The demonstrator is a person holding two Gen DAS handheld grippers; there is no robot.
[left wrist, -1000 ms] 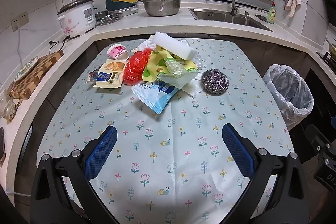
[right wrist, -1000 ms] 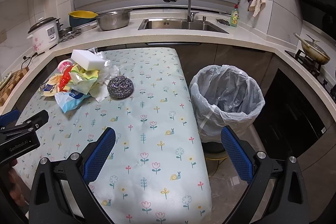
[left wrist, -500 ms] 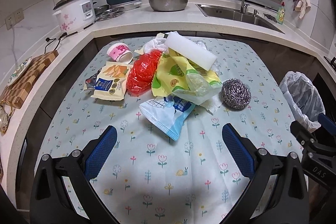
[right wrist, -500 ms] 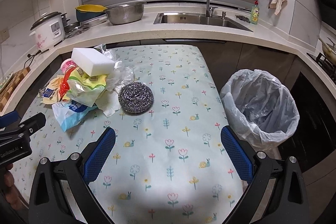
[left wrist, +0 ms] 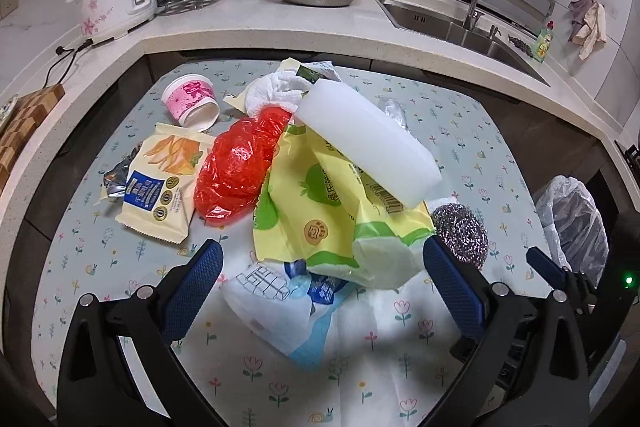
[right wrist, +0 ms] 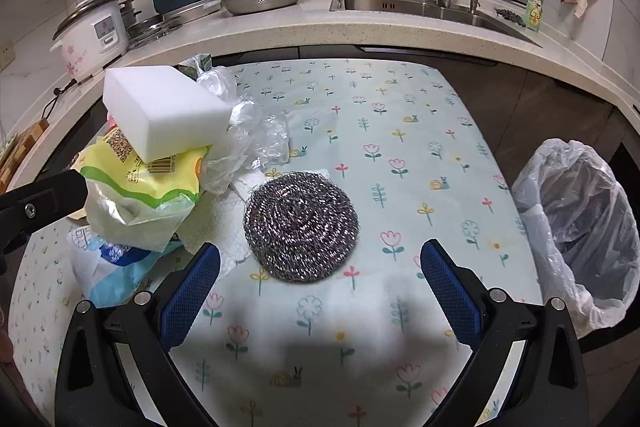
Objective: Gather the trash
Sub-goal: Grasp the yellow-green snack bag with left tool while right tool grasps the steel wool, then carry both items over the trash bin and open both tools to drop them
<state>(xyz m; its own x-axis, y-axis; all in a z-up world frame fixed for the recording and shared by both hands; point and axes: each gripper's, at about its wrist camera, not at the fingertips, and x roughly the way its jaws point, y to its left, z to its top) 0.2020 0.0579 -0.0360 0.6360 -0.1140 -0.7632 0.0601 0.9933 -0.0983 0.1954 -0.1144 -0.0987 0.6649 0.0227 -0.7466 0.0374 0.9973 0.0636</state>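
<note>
On the table (left wrist: 120,267), covered by a pale cloth printed with flowers and snails, the trash lies heaped toward the far left corner. At the left of the heap sits a cream snack packet (left wrist: 162,183), with a pink paper cup (left wrist: 192,101) tipped on its side beyond it, near the far edge. Next comes a crumpled red plastic bag (left wrist: 236,167), then a yellow-green wrapper (left wrist: 320,211) with a white sponge block (left wrist: 368,143) resting on top of it. A blue-and-white packet (left wrist: 288,299) pokes out from under the wrapper on the near side. The left gripper (left wrist: 320,287) hovers over this packet with its jaws spread wide, holding nothing.

Just right of the heap, a steel wool scourer (right wrist: 300,223) lies flat on the cloth, touching a white paper towel (right wrist: 224,227) beneath its left side; clear plastic film (right wrist: 256,135) is bunched behind it. The right gripper (right wrist: 320,283) hangs just short of the scourer, jaws wide apart and empty.

Past the right edge of the table stands a trash bin (right wrist: 580,227) lined with a clear bag, its mouth open.
</note>
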